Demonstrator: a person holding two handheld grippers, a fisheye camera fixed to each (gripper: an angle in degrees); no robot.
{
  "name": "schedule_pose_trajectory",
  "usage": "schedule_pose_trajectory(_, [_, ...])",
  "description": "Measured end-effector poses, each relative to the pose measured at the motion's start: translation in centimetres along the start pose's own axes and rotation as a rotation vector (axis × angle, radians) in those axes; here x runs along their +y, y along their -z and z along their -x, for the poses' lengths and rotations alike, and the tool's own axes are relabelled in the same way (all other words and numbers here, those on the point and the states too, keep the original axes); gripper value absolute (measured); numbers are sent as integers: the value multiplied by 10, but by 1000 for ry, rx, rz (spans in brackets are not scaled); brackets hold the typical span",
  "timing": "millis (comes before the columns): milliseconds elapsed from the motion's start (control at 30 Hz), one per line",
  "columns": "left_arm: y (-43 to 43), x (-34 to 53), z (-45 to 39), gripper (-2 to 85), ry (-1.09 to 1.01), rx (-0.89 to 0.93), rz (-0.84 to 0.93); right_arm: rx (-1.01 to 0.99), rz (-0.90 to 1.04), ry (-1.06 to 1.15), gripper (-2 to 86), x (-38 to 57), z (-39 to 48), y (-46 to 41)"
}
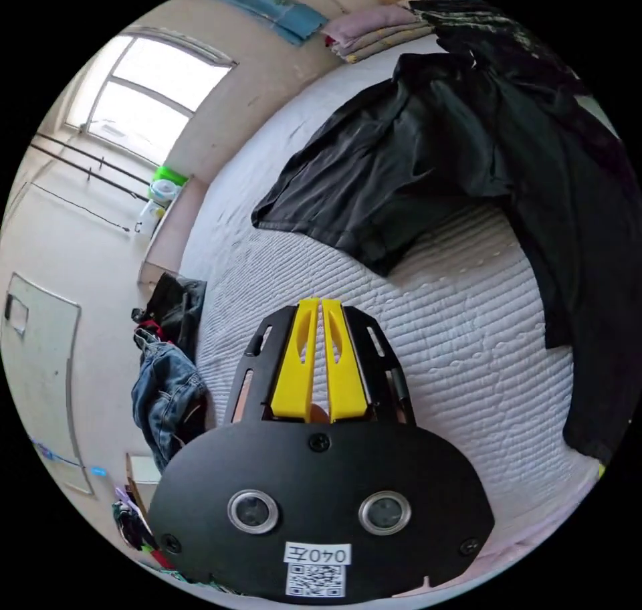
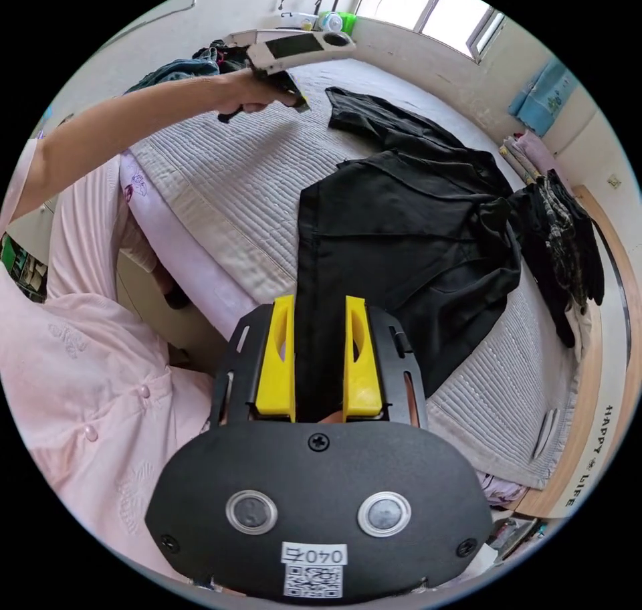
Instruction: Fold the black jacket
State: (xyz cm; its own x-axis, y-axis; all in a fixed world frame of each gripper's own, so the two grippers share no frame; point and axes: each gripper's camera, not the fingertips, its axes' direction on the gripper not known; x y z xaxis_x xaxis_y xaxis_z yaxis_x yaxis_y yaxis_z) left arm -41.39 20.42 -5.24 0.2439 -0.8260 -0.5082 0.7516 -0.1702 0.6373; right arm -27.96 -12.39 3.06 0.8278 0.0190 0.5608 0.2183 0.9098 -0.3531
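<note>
Black fabric of the jacket (image 2: 408, 235) lies spread on the grey quilted bed (image 2: 221, 188), one sleeve stretched toward the window. Right gripper (image 2: 319, 302): yellow jaws set apart, with the jacket's lower edge passing between them; whether both jaws press on it cannot be told. Left gripper (image 1: 318, 302): jaws brought together, holding nothing, above bare quilt near the jacket's sleeve (image 1: 348, 188). A second dark garment (image 2: 562, 235) lies beside the jacket's collar end.
</note>
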Motion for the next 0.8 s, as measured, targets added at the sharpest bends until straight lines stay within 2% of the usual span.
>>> schedule_pose_trajectory(67, [-4, 20, 56, 3, 165, 134, 33, -7, 11, -27, 109, 5, -8, -8])
schedule_pose_trajectory(133, [13, 55, 83, -4, 236, 365, -35, -34, -12, -67, 103, 9, -16, -12])
schedule_pose_trajectory(167, [17, 60, 79, -3, 216, 440, -54, -55, -22, -98, 86, 11, -23, -13])
schedule_pose_trajectory(233, [33, 65, 42, 13, 68, 713, -98, -94, -33, -141, 30, 12, -35, -13])
schedule_pose_trajectory(300, [42, 59, 12, 30, -6, 773, -126, -147, -14, -188, -4, 12, -54, -14])
schedule_pose_trajectory(533, [56, 30, -82, 59, -203, 517, -62, -79, -14, -233, -9, 22, -80, -1])
schedule_pose_trajectory(733, [93, 44, -94, 23, -178, 487, -135, -52, -17, -182, -10, 17, -81, 9])
schedule_pose_trajectory(800, [89, 42, -107, 34, -200, 449, -72, -12, -17, -165, -10, 16, -79, 14])
